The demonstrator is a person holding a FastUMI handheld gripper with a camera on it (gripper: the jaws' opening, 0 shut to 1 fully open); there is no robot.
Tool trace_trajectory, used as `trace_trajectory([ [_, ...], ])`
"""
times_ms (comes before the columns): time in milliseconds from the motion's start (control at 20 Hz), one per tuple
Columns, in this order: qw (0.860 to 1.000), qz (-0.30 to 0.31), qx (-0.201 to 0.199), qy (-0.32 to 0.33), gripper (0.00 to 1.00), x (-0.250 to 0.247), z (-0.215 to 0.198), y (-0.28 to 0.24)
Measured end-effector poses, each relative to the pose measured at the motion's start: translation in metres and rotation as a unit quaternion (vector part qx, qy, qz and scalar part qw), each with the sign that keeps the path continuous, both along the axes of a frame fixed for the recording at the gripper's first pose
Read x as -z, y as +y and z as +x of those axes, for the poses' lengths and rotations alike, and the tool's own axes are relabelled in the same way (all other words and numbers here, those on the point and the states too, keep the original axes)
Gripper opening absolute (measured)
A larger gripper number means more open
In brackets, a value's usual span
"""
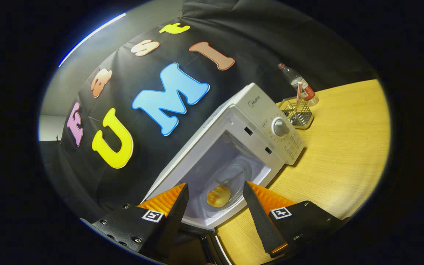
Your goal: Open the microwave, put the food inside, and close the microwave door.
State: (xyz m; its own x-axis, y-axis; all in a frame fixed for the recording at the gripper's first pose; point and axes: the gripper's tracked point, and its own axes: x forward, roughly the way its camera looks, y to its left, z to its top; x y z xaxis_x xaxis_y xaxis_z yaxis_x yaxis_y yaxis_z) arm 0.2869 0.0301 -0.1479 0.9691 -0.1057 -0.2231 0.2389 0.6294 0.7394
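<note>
The white microwave [260, 121] stands on the wooden table with its door swung open, and the view is tilted so it leans across the scene. Inside its cavity, a round golden bun [218, 196] lies on the glass turntable [234, 176]. My gripper [215, 195] is open, its two fingers spread apart in front of the cavity with nothing between them. The bun lies beyond the fingertips, seen through the gap. Part of the open door's dark edge [208, 246] lies below, between the fingers.
A wire rack [298, 114] stands on the wooden table [344, 154] beside the microwave's control panel, with a plastic water bottle [300, 84] behind it. A black cloth wall rises behind the microwave.
</note>
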Motion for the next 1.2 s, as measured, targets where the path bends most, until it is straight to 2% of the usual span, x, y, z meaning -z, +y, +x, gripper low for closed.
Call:
trace_trajectory([
  [300, 0.999, -0.044, -0.013, -0.021, 0.90, -0.033, -0.079, 0.001],
  [600, 0.991, -0.119, -0.057, -0.033, 0.90, -0.056, -0.144, 0.017],
  [900, 0.968, -0.214, -0.123, -0.047, 0.90, -0.079, -0.193, 0.051],
  [1200, 0.940, -0.268, -0.192, -0.091, 0.89, -0.102, -0.233, 0.107],
])
